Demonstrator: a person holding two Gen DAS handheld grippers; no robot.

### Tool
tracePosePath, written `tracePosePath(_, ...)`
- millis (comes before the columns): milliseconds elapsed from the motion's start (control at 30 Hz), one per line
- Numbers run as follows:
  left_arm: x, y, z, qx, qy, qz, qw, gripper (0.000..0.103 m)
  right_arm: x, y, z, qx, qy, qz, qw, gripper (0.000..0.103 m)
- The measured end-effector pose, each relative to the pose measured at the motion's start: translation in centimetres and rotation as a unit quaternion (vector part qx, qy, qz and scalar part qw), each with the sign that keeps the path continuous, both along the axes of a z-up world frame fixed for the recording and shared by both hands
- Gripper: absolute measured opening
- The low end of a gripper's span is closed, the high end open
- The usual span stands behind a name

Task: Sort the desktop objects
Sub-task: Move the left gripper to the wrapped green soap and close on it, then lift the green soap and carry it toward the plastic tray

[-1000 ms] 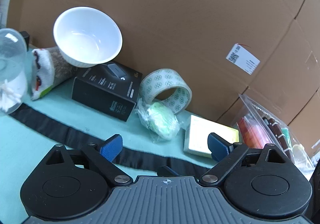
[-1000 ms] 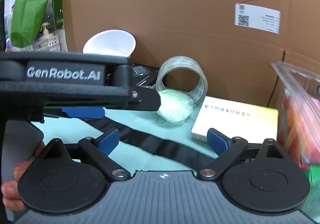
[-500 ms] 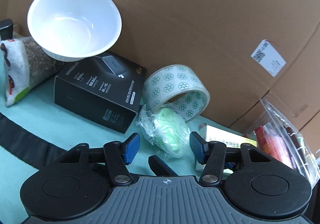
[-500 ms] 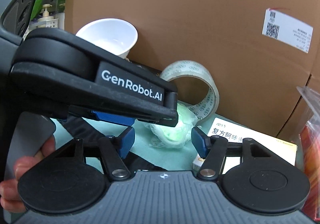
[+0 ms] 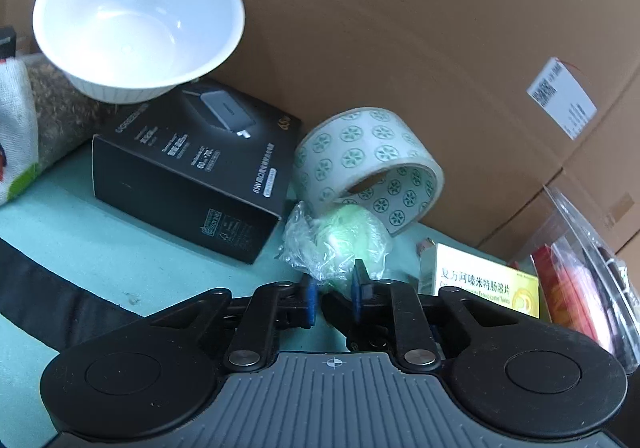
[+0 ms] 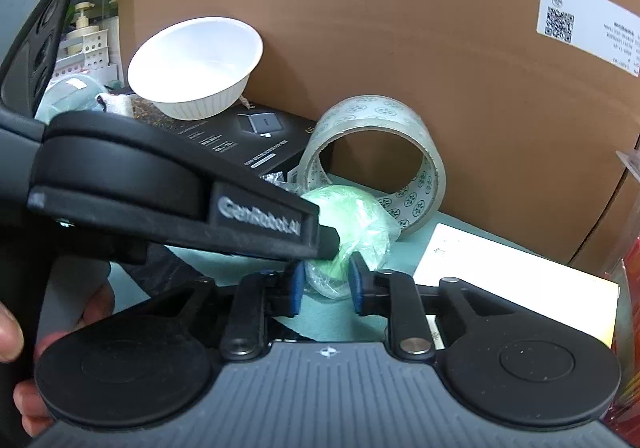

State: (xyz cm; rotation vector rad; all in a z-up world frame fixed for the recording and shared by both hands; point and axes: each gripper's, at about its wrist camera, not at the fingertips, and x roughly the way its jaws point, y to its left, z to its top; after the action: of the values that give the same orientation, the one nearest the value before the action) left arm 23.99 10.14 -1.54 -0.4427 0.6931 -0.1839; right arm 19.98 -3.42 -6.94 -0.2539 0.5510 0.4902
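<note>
A green ball in clear plastic wrap (image 5: 352, 234) lies on the teal cloth in front of a patterned tape roll (image 5: 366, 164). My left gripper (image 5: 335, 290) has its blue pads closed around the near edge of the wrap. In the right wrist view my right gripper (image 6: 326, 284) has closed on the same wrapped green ball (image 6: 352, 224), with the left gripper's black finger (image 6: 256, 220) reaching in from the left and touching it. A yellow-white medicine box (image 5: 476, 280) lies just right of the ball.
A black charger box (image 5: 192, 168) lies left of the ball with a tilted white bowl (image 5: 136, 12) resting on its far end. A cardboard wall (image 5: 400, 28) stands behind. A clear bag with red items (image 5: 584, 272) is at the right. A patterned pouch (image 5: 24, 128) is at the left.
Both grippers moved forward to the wrapped green ball and their jaws narrowed from wide open to closed on it.
</note>
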Motion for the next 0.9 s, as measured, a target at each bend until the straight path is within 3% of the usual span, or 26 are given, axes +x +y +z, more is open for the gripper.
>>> tracePosePath(167,-2.4,-0.9,1.3,0.025,-0.015,-0.006,0.9996,0.003,-1.9,-0.8,0.5,0.019,-0.002,0.004,1.000,0.014)
tracePosePath(533,-11.4,-3.3,3.2,0.006,-0.028,-0.012,0.9995,0.003,-10.1,-5.7,3.7,0.059,0.018,0.016,0.998,0.013)
tracePosePath(800,-19.6,-5.5,2.4,-0.001,-0.016,-0.034,0.9993,0.003,-17.6,-8.4,3.8,0.072,0.047,0.031,0.996,0.012)
tracePosePath(833,-20.3,-5.8,2.2,0.005,-0.015,-0.039,0.9991,0.004,-18.5,-8.7,3.7,0.073,0.052,0.036,0.995,0.013)
tracePosePath(867,-21.0,-5.9,2.0,0.010,-0.012,-0.043,0.9990,0.012,-19.1,-9.0,3.5,0.075,0.057,0.038,0.995,0.013)
tracePosePath(900,-21.6,-6.0,1.8,0.012,-0.008,-0.043,0.9990,0.029,-19.3,-9.0,3.3,0.077,0.063,0.040,0.994,0.013)
